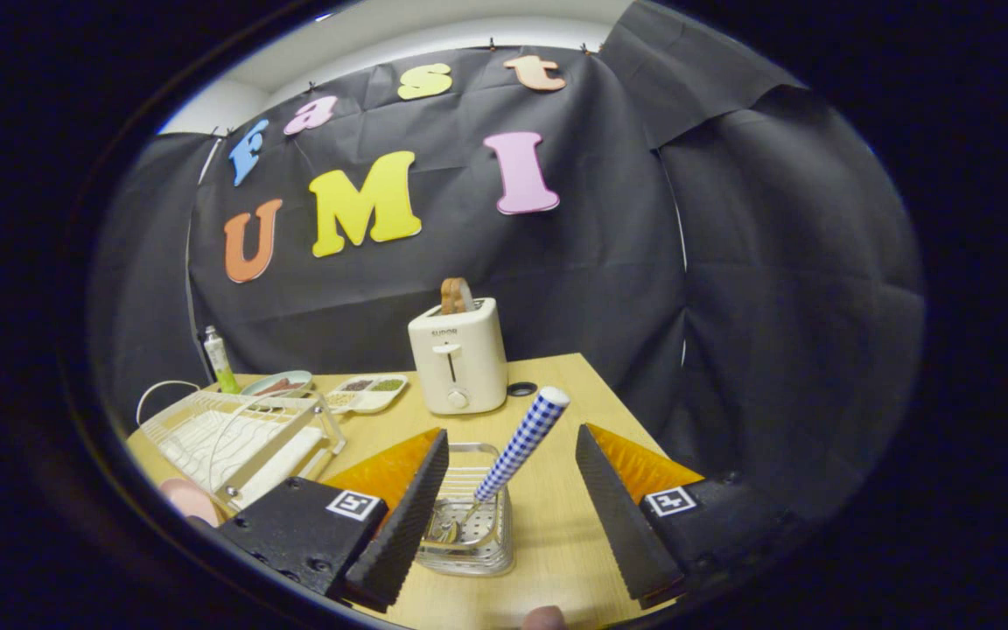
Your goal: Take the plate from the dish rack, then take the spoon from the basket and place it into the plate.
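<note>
A spoon with a blue-and-white checked handle point(523, 443) stands tilted in a small clear basket point(469, 535) on the wooden table. My gripper point(517, 573) is open; the basket and the spoon sit between its fingers, nearer the left finger point(403, 516), and neither finger touches them. The white wire dish rack point(237, 437) lies to the left of the fingers. A pink plate point(189, 500) shows partly at the table's front left, by the rack's near corner.
A white toaster point(458, 357) with bread in its slot stands beyond the basket. Left of it are a divided snack tray point(368, 392), a shallow bowl point(278, 383) and a small bottle point(219, 359). A black ring point(521, 388) lies right of the toaster. The table's right edge runs close by.
</note>
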